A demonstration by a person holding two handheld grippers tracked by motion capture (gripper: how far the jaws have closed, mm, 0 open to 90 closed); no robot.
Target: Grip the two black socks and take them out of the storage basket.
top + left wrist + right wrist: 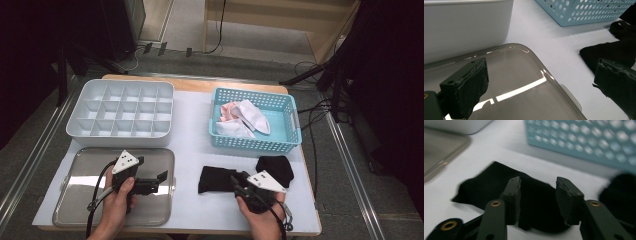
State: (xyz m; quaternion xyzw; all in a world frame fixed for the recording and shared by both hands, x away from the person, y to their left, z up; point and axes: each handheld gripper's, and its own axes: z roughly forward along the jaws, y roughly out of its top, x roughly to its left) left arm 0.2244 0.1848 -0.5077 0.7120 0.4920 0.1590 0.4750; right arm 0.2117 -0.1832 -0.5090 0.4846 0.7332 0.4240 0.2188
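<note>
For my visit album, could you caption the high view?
Right gripper poised open over a black sock beside a blue basket of pale socks.

A bare strip of white table [190, 145] ran open between the metal tray [80, 200] and the black cloth [215, 179]. Behind it, the white divided box [122, 112] and blue basket [280, 145] walled off the far side, a narrow lane between them. A second black piece [276, 169] lay just before the basket.

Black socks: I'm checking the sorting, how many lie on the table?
2: a flat black sock at the right gripper, and a bunched black sock near the blue basket.
</note>
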